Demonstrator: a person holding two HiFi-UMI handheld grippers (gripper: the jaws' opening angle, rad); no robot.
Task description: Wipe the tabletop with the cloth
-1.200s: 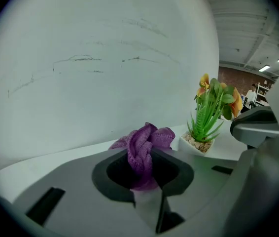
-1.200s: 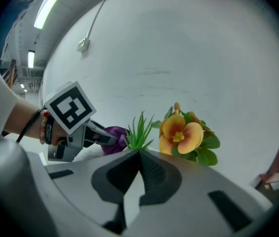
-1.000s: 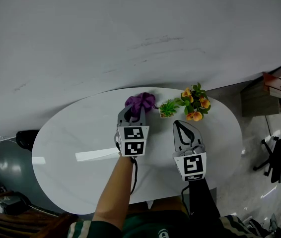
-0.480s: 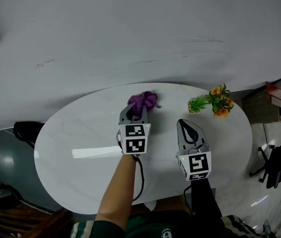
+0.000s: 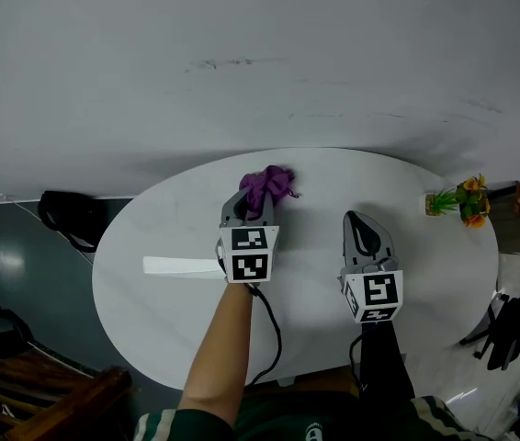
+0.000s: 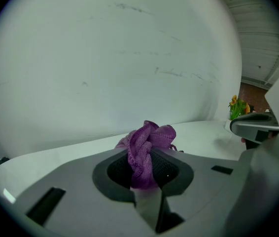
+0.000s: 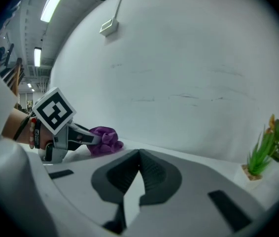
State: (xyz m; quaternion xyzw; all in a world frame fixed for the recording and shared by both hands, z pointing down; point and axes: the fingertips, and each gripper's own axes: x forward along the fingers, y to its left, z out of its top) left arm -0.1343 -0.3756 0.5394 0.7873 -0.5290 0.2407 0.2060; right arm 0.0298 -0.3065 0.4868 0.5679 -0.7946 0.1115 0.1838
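A crumpled purple cloth [image 5: 267, 185] rests on the white oval tabletop [image 5: 168, 310] near its far edge. My left gripper [image 5: 252, 208] is shut on the cloth, and in the left gripper view the purple cloth [image 6: 147, 149] is pinched between the dark pads and bulges out past them. My right gripper [image 5: 363, 231] hovers over the table's right half, shut with nothing in it. From the right gripper view the cloth [image 7: 105, 139] and the left gripper [image 7: 87, 138] show at the left, and the right gripper [image 7: 140, 165] points at the wall.
A small potted plant with orange flowers [image 5: 464, 200] stands at the table's far right edge; the plant [image 7: 272, 147] also shows in the right gripper view. A white wall runs behind the table. A dark bag [image 5: 72, 219] lies on the floor at the left, an office chair [image 5: 513, 329] at the right.
The view has swung left, so the plant now sits far right. The left gripper has closed the last bit onto the purple cloth. The right gripper keeps its place beside it.
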